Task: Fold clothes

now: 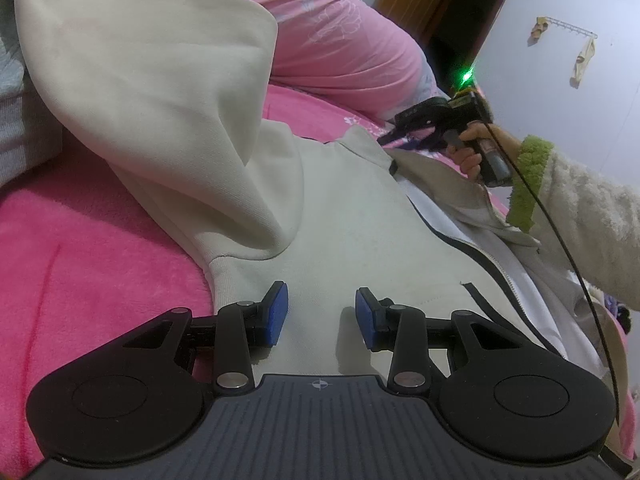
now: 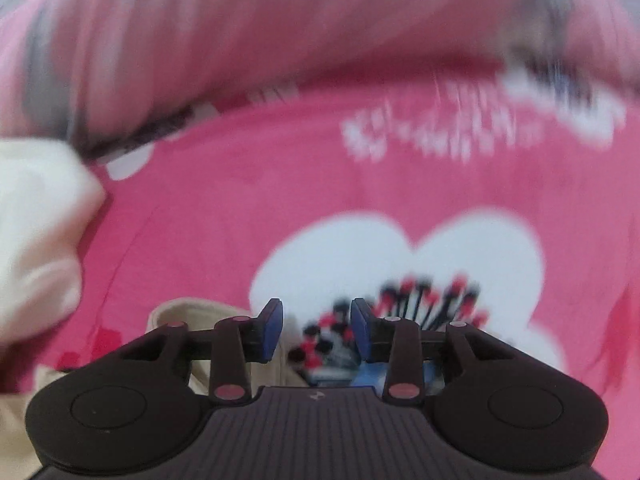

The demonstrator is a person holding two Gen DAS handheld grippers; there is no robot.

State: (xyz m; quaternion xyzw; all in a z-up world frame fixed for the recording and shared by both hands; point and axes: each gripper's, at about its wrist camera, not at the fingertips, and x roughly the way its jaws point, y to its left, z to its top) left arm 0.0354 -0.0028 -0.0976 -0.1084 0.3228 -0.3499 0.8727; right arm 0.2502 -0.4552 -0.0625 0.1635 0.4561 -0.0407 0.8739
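A cream zip-up jacket (image 1: 352,220) lies spread on a pink fleece blanket (image 1: 80,260). One sleeve or hood part (image 1: 160,100) is draped over its left side. My left gripper (image 1: 322,312) hovers open over the jacket's lower body, with nothing between its blue pads. My right gripper (image 1: 390,136) shows in the left wrist view beyond the jacket's collar, held by a hand (image 1: 468,152). In the blurred right wrist view, the right gripper (image 2: 317,328) is open and empty over the blanket's white heart print (image 2: 400,256). Cream cloth (image 2: 36,208) lies at its left.
A rolled pink floral quilt (image 1: 344,40) lies along the far side of the bed. A person's fuzzy cream sleeve with a green cuff (image 1: 580,208) reaches in from the right, with a black cable beside it. A dark doorway (image 1: 460,20) stands behind.
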